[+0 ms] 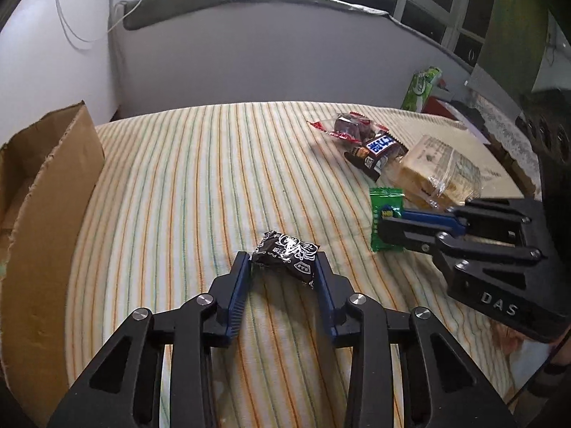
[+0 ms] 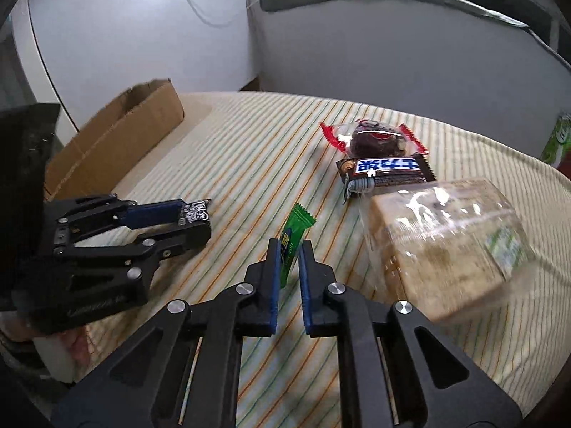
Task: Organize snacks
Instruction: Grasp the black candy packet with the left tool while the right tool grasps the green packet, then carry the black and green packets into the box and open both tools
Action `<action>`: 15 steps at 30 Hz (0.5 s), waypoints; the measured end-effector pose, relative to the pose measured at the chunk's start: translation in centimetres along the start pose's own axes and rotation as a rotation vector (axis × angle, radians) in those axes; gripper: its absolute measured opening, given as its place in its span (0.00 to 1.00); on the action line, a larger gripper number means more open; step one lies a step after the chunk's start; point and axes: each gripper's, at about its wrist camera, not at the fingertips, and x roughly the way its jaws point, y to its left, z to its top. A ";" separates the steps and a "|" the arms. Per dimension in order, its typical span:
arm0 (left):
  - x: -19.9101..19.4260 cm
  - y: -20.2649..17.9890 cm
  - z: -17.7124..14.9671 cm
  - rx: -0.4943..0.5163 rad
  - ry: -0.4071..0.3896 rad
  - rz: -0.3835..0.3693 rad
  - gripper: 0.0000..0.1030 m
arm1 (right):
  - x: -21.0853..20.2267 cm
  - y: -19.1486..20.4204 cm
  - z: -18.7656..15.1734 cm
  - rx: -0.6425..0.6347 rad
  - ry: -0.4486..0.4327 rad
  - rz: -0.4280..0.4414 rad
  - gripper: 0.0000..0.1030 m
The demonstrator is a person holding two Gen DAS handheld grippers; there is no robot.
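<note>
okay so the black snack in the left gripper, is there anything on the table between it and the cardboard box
Nothing visible. The left gripper holds the black snack packet, and only bare striped tablecloth lies between it and the cardboard box. The other snacks sit on the far side.

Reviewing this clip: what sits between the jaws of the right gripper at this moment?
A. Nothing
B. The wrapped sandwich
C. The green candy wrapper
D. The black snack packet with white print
C: in the right wrist view, the right gripper has its jaws closed in on the green candy wrapper, while the black snack packet sits in the left gripper.
</note>
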 end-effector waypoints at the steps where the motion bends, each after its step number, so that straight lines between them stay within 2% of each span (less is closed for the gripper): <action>1: -0.1 0.2 -0.1 -0.007 -0.004 -0.010 0.31 | -0.4 0.0 -0.2 0.008 -0.011 0.000 0.08; 8: -2.3 0.2 -0.4 -0.022 -0.062 -0.035 0.31 | -4.0 0.0 -2.3 0.089 -0.098 0.004 0.08; 15: -6.7 -0.6 -2.3 -0.018 -0.151 -0.053 0.31 | -5.3 1.1 -4.8 0.141 -0.130 -0.031 0.07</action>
